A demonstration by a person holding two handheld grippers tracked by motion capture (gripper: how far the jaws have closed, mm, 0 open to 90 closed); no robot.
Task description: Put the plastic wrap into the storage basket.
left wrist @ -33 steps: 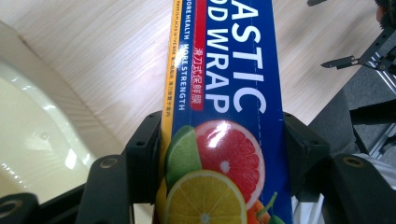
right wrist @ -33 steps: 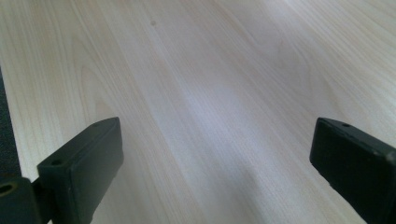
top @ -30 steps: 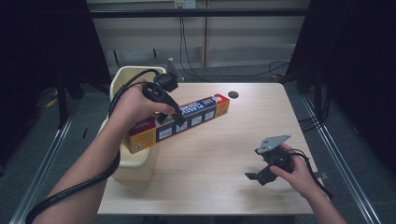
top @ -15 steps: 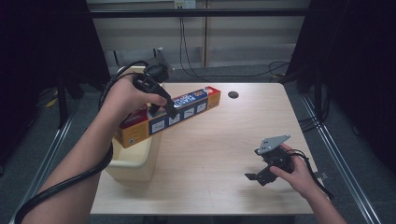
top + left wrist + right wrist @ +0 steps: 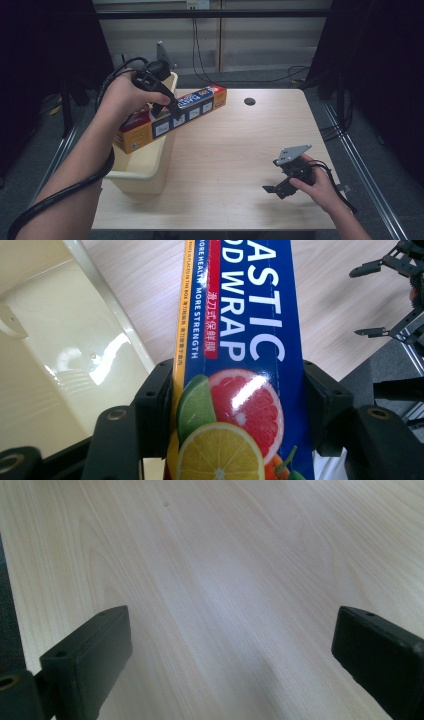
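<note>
Both fingers unchanged: left gripper [image 5: 172, 111] clamps wrap box [image 5: 192, 107], now higher over bin [image 5: 145, 172]; right gripper [image 5: 280, 185] open.

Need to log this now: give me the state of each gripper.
Left gripper: shut on the plastic wrap box, held over the cream bin.
Right gripper: open, nothing between its jaws, above the wooden table.
</note>
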